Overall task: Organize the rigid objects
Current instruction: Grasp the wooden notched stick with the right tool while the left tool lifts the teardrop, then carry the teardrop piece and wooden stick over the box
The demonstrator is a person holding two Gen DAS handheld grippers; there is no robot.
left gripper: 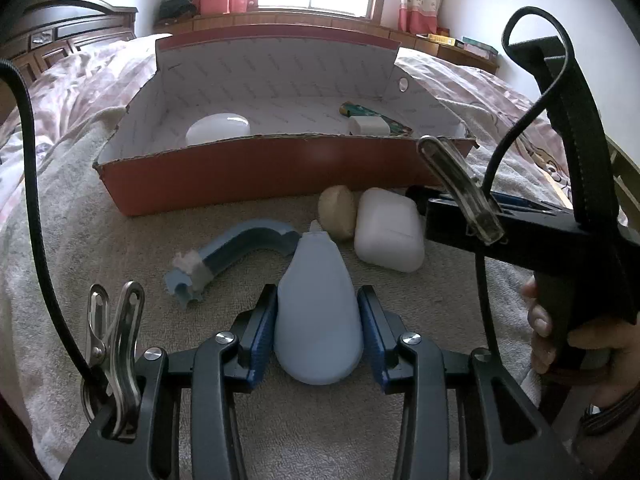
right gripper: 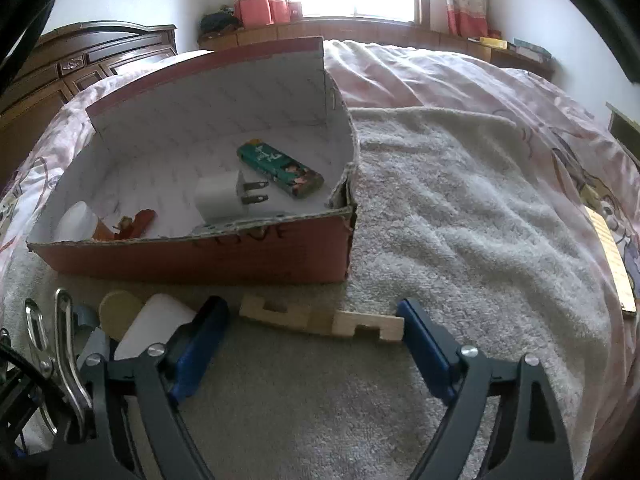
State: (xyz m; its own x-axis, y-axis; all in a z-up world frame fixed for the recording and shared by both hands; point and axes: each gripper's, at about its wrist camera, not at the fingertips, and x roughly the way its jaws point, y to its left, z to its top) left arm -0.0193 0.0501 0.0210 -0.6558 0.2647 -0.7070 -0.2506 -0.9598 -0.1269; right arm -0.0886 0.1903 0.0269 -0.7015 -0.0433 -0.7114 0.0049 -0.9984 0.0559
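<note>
My left gripper (left gripper: 318, 300) is shut on a pale blue teardrop-shaped bulb (left gripper: 318, 332), its blue pads pressing both sides, low over the grey towel. A curved blue piece (left gripper: 240, 248), a round wooden disc (left gripper: 338, 210) and a white case (left gripper: 388, 230) lie just beyond it. My right gripper (right gripper: 311, 308) stands open wide, with nothing held. Two notched wooden blocks (right gripper: 280, 312) (right gripper: 368, 326) lie end to end on the towel between its fingertips. The red cardboard box (right gripper: 200, 256) behind holds a white charger (right gripper: 222, 198) and a green pack (right gripper: 280, 164).
The box (left gripper: 260, 172) also holds a white rounded object (left gripper: 218, 128) and a small orange-red item (right gripper: 132, 224). A hand (left gripper: 560, 340) grips the right tool at the right. The towel (right gripper: 460, 200) covers a pink bedspread; a dark wooden headboard (right gripper: 100, 56) is at the left.
</note>
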